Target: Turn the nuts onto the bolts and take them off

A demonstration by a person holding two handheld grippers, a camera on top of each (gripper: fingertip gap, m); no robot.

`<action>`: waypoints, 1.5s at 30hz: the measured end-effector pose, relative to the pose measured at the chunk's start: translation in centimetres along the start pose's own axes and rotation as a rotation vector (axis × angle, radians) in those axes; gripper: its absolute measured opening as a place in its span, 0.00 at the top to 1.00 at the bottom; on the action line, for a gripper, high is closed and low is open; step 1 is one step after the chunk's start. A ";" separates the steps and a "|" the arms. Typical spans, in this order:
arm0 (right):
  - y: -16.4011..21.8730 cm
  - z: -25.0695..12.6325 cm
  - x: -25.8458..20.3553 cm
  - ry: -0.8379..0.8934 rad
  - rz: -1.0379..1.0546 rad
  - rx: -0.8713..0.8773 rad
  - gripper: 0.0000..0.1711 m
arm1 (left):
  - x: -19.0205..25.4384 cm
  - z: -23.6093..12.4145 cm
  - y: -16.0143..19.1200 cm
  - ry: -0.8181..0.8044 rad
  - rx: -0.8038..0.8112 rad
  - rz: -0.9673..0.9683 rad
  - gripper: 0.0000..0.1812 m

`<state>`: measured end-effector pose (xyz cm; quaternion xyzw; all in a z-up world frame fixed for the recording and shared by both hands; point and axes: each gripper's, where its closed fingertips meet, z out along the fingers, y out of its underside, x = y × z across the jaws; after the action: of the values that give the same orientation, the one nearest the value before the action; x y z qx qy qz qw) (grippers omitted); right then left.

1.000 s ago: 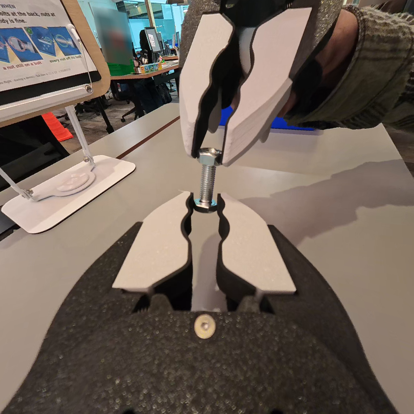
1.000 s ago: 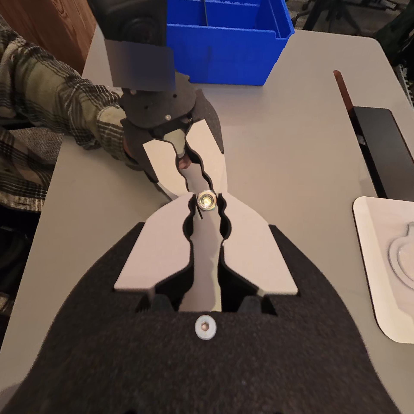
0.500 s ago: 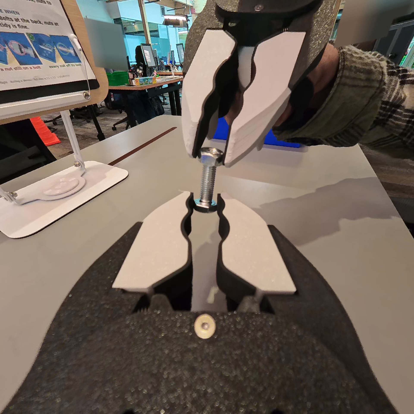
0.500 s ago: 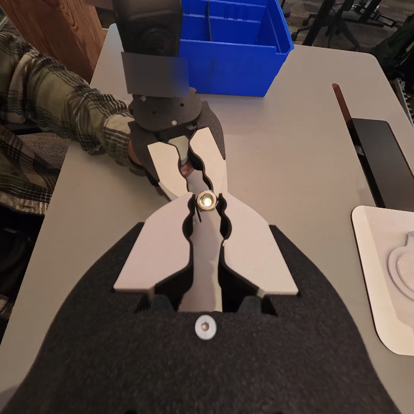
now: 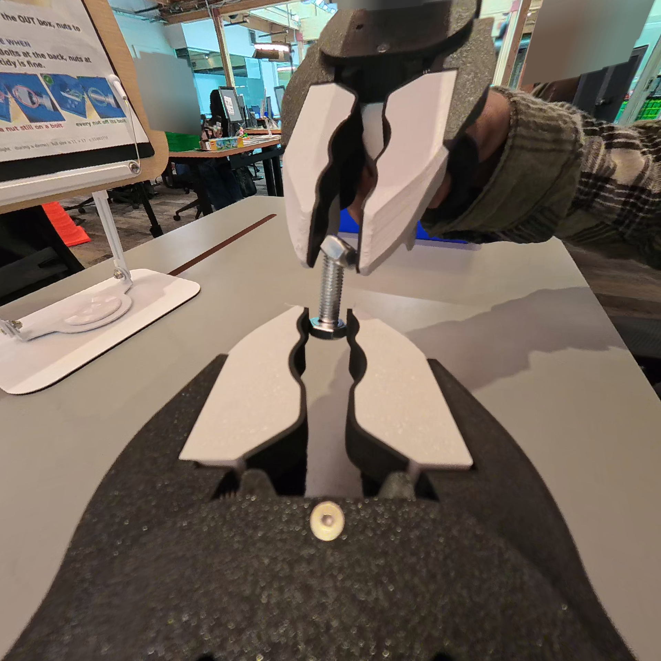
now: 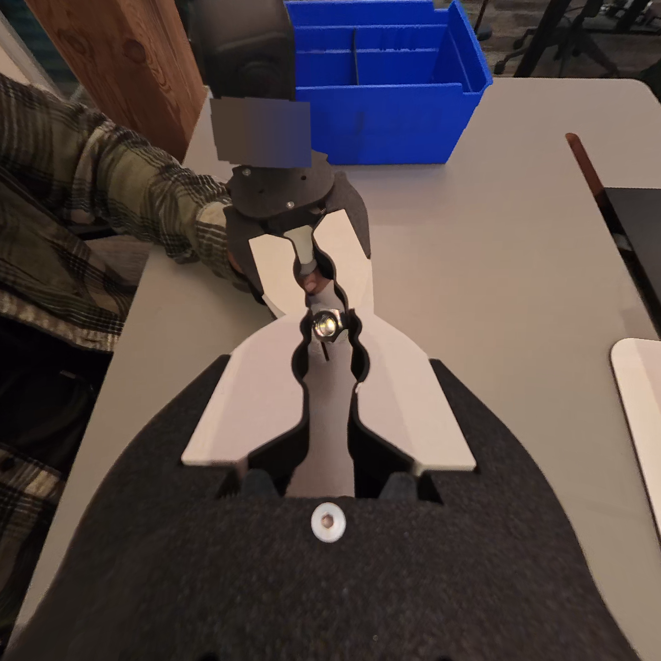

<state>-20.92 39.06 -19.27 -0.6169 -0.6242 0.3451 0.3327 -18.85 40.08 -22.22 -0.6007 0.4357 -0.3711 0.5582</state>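
A silver bolt [image 5: 331,286] stands upright above the grey table [image 5: 518,411]. My left gripper [image 5: 327,322] is shut on a hex nut [image 5: 327,328] at the low end of the bolt's thread. My right gripper [image 5: 336,261] comes down from above and is shut on the bolt's hex head [image 5: 338,250]. In the right wrist view I look straight down on the bolt head [image 6: 326,327] between my right gripper's [image 6: 327,329] tips. The left gripper [image 6: 323,304] shows just beyond it, held by a hand in a plaid sleeve [image 6: 107,200]. The nut is hidden there.
A blue divided bin [image 6: 386,118] stands at the table's far end. A page stand with a white base [image 5: 89,322] sits to one side and also shows in the right wrist view [image 6: 640,411]. A black slab [image 6: 633,221] lies near it. A wooden post [image 6: 118,64] stands behind the table. The grippers are tip to tip, or close to it.
My right gripper has twisted about the bolt's axis and the bolt head has turned with it. The nut stays in my left gripper at the thread's low end.
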 end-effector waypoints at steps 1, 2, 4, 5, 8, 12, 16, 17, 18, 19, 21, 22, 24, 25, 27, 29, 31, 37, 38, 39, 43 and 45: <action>0.0 -0.1 -0.1 -0.014 0.010 0.006 0.89 | 0.1 0.0 -0.1 0.004 0.004 0.002 0.89; -0.1 -0.1 -0.1 -0.027 0.023 0.009 0.89 | 0.1 0.0 -0.1 0.007 0.005 0.005 0.89; 0.0 -0.1 -0.3 -0.057 0.052 0.006 0.89 | 0.3 0.0 -0.1 0.013 0.000 0.013 0.89; 0.1 -0.1 -0.3 -0.069 0.066 0.005 0.89 | 0.3 0.1 0.0 0.017 -0.004 0.014 0.89; 0.2 -0.2 -0.4 -0.084 0.085 0.014 0.89 | 0.5 0.2 0.1 0.025 -0.009 0.011 0.89; 0.0 -0.6 -0.3 -0.086 0.103 0.056 0.89 | 0.4 0.4 0.5 0.021 -0.033 0.007 0.89; 1.3 -1.7 0.6 -0.022 0.139 0.076 0.89 | -0.3 0.2 0.8 -0.008 -0.055 0.008 0.89; 2.9 -1.7 1.2 0.006 0.166 0.043 0.89 | -0.8 0.0 0.8 -0.017 -0.053 0.001 0.89; 5.1 -1.5 1.5 0.018 0.194 -0.007 0.89 | -1.3 -0.3 0.7 -0.028 -0.043 -0.008 0.89; 7.3 -1.0 1.7 0.018 0.231 -0.060 0.89 | -1.7 -0.6 0.5 -0.034 -0.026 -0.018 0.89; 11.4 0.3 1.5 -0.001 0.282 -0.167 0.89 | -2.3 -1.1 0.1 -0.034 0.010 -0.035 0.89; 12.9 0.8 1.6 0.003 0.282 -0.203 0.89 | -2.4 -1.2 -0.1 -0.035 0.023 -0.041 0.89; 14.7 1.6 1.7 0.017 0.269 -0.251 0.89 | -2.3 -1.4 -0.4 -0.019 0.049 -0.049 0.89; 15.3 1.8 1.8 0.023 0.261 -0.264 0.89 | -2.2 -1.4 -0.5 -0.014 0.057 -0.049 0.89; 16.0 2.2 1.8 0.026 0.237 -0.275 0.89 | -2.0 -1.3 -0.5 -0.002 0.060 -0.044 0.89; 16.0 2.3 1.9 0.029 0.224 -0.252 0.89 | -1.7 -1.2 -0.6 0.020 0.072 -0.050 0.89; 16.0 2.2 1.8 0.030 0.196 -0.245 0.87 | -1.5 -1.1 -0.5 0.034 0.076 -0.063 0.89; 13.4 0.4 2.8 0.123 0.118 -0.155 0.76 | -0.9 -0.8 -0.5 0.083 0.085 -0.098 0.89; 11.5 -0.4 2.9 0.142 0.097 -0.087 0.78 | -0.8 -0.8 -0.4 0.086 0.083 -0.099 0.89; 9.2 -1.2 2.8 0.148 0.072 -0.006 0.82 | -0.7 -0.7 -0.3 0.096 0.080 -0.103 0.89; 1.5 -2.3 0.9 0.098 -0.046 0.207 0.90 | -0.1 -0.2 0.0 0.139 0.076 -0.134 0.89; 0.4 -1.3 0.2 0.063 -0.091 0.197 0.90 | 0.3 0.0 0.1 0.156 0.069 -0.132 0.89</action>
<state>-19.65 39.24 -18.87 -0.5628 -0.6037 0.3700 0.4265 -18.78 39.77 -22.35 -0.5779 0.4244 -0.4672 0.5174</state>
